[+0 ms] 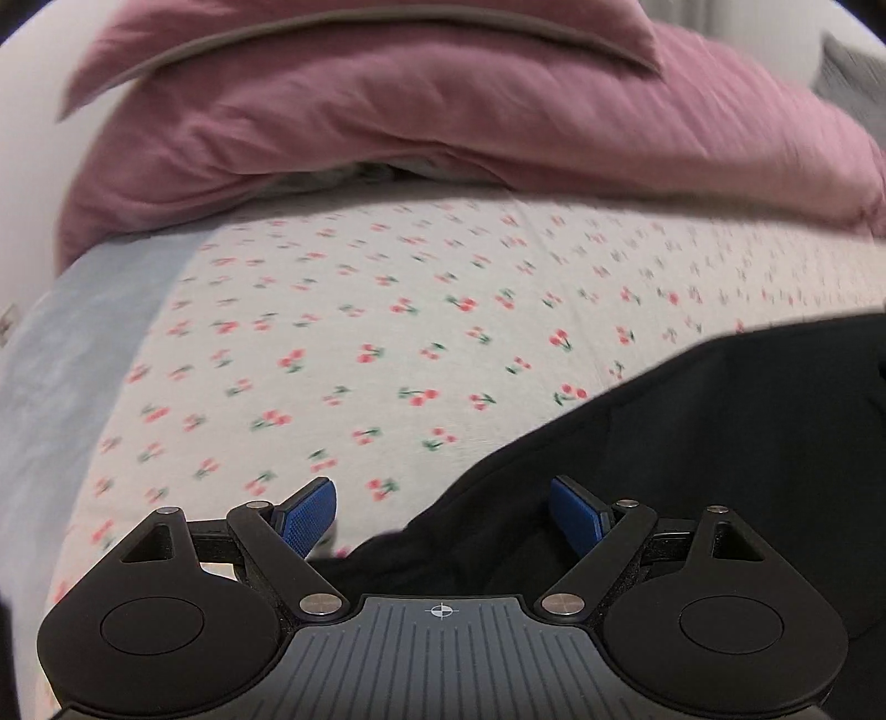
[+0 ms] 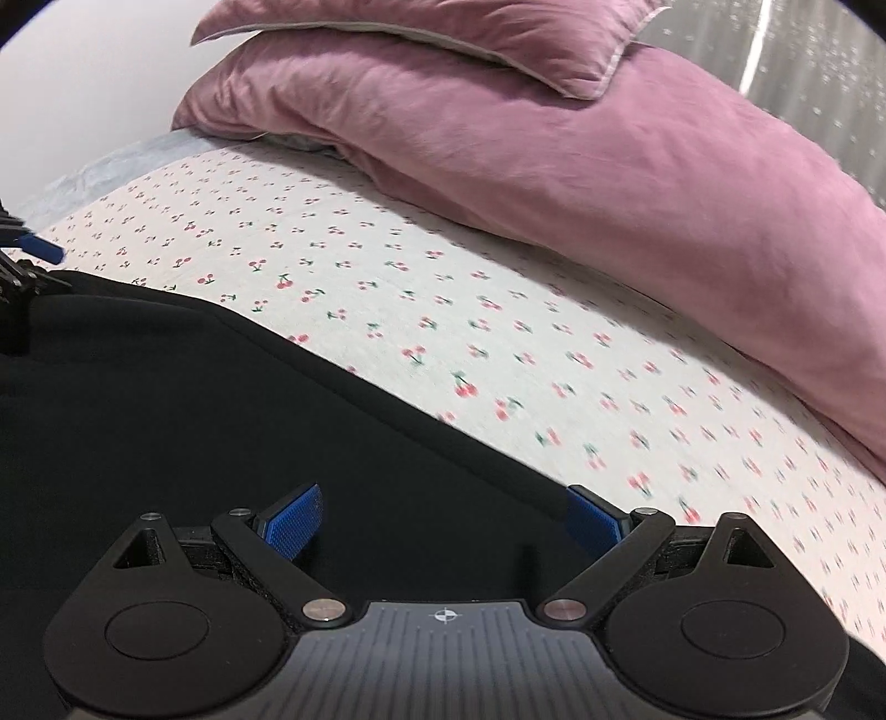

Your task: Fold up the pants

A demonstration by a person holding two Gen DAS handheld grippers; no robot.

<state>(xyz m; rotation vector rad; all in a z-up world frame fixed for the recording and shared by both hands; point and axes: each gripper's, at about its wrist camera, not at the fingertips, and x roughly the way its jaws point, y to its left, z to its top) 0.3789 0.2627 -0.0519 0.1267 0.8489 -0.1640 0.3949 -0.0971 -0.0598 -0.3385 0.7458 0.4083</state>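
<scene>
The black pants [image 1: 720,432] lie on a cherry-print bed sheet [image 1: 360,332]. In the left wrist view they fill the lower right, and my left gripper [image 1: 443,512] is open over their left edge, its right pad above the cloth and its left pad above the sheet. In the right wrist view the pants [image 2: 194,415] fill the lower left. My right gripper [image 2: 443,518] is open over their far edge, with a thick hem running to its right pad. The left gripper's blue fingertip [image 2: 41,249] shows at the far left edge.
A pink duvet [image 1: 470,122] and a pink pillow [image 2: 443,33] are piled along the back of the bed. A pale blue cloth [image 1: 72,354] covers the left side of the mattress. The cherry-print sheet [image 2: 498,310] stretches between the pants and the duvet.
</scene>
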